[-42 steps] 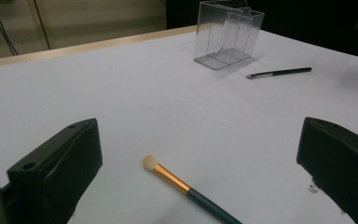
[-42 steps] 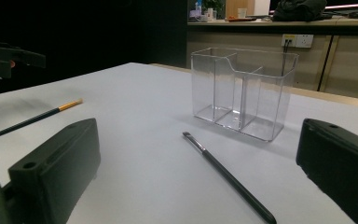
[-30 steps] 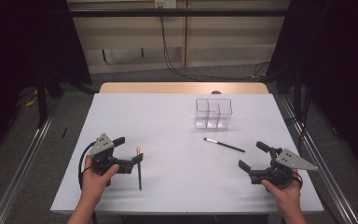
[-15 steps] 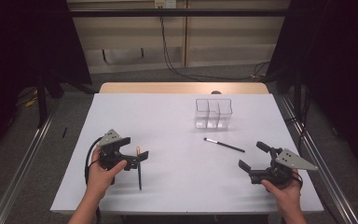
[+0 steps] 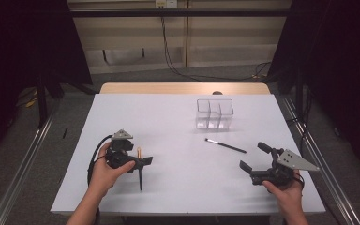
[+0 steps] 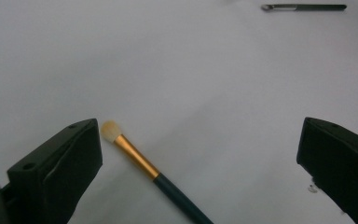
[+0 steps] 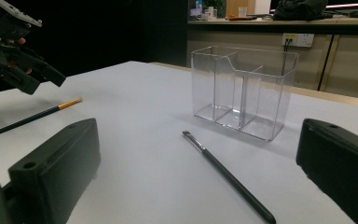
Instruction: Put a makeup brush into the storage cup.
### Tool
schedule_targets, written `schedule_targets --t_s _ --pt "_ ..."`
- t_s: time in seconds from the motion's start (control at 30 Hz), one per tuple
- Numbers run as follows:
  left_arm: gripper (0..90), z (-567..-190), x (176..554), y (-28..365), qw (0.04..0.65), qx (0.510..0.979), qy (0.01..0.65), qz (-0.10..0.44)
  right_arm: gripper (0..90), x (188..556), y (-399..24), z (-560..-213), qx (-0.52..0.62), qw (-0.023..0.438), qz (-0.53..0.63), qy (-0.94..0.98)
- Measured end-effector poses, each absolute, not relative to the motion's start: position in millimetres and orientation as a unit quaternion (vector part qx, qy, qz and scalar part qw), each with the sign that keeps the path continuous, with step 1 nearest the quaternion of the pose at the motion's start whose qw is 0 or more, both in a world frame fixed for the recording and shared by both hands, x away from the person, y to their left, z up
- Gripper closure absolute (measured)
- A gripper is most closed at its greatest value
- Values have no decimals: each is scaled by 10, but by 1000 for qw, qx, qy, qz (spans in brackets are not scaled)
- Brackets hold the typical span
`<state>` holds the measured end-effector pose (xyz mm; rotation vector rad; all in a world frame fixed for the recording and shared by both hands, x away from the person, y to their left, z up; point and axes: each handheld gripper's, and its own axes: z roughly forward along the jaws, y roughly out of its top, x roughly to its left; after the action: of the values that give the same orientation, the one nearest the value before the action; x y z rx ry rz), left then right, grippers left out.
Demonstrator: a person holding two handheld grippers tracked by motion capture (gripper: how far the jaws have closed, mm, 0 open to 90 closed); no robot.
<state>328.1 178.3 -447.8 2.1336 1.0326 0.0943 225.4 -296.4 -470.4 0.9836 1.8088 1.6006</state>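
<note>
Left gripper point(image 5: 138, 161): moved over gold-tipped brush point(image 6: 135, 156), jaws wide, pickup imminent. Right gripper point(image 5: 253, 161): open, idle.

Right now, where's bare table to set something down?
The far left of the table, left of the clear holder, is bare. So is the middle strip between the gold brush and the black brush. It is tighter between holder and black brush.

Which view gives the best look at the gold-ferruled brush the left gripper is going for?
The left gripper view: the gold-ferruled brush lies close between the open jaws, with tip, ferrule and dark handle sharp. In the high view it is a thin line partly under the left gripper. The right gripper view shows it far off, whole but small.
</note>
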Motion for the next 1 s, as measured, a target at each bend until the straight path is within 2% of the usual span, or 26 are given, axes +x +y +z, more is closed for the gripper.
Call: schedule_targets --t_s 0.1,0.23,0.53,1.0 --pt "0 -4460 3303 1730 335 846 414 31 0 2256 -2964 -4705 364 263 592 669" --pt "0 -4476 3319 1702 311 851 424 6 0 2255 -2964 -4704 365 263 591 670" --pt "0 -4508 3319 1617 222 870 440 -8 0 2258 -2966 -4707 365 263 591 670" --pt "0 -4452 3303 1612 177 870 460 -22 0 2258 -2966 -4707 365 264 589 671"
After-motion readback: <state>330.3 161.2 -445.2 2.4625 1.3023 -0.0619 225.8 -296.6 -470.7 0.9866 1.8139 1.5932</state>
